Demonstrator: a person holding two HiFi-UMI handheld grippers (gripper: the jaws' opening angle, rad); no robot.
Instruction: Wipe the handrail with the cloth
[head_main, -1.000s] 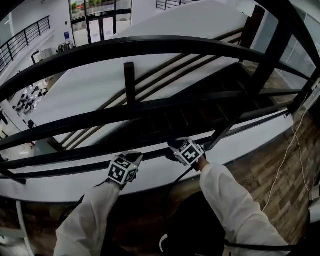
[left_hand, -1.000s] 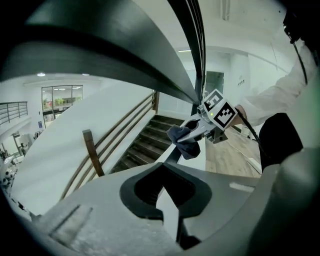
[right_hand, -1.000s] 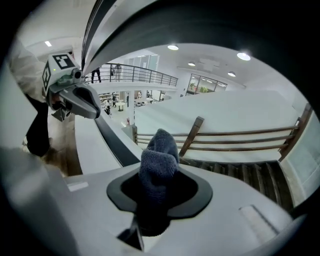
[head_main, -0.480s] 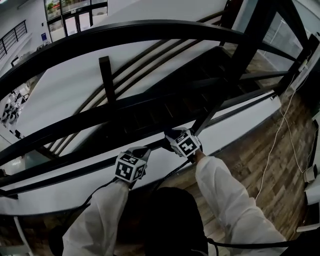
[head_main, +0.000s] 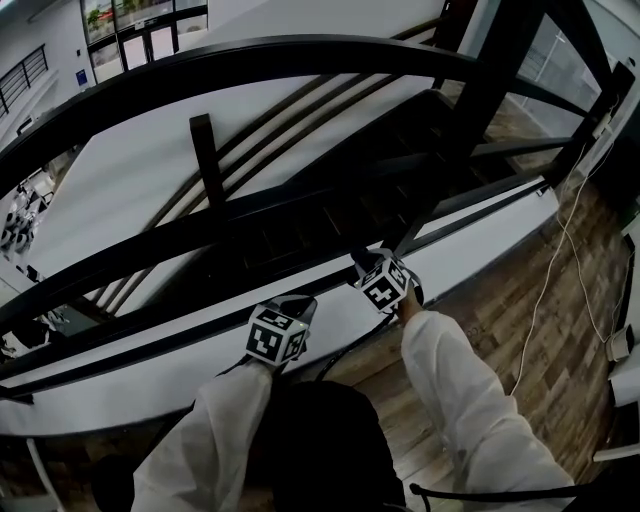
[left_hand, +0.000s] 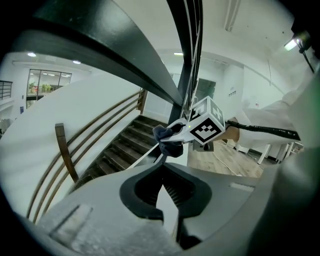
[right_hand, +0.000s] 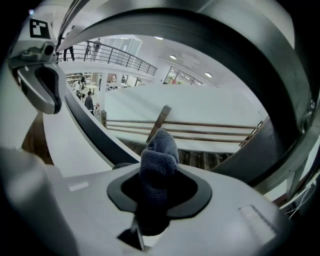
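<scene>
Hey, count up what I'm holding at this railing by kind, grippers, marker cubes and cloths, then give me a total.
Grey handheld two-jaw grippers: 2, the left gripper and the right gripper
Black-and-white square-marker cubes: 2, one on each gripper
Dark blue-grey terry cloth: 1, clamped in the right gripper
Total: 5

The handrail (head_main: 250, 60) arches across the top of the head view, and lower rails (head_main: 130, 255) run beneath it. A staircase (head_main: 330, 215) descends behind the rails. Both grippers are low down by the rails, with the left gripper (head_main: 295, 303) just left of the right gripper (head_main: 363, 260). The cloth (right_hand: 159, 150) sits between the right gripper's jaws. To the right is the floor (head_main: 500, 320), with a cable (head_main: 560, 250) lying on it.
</scene>
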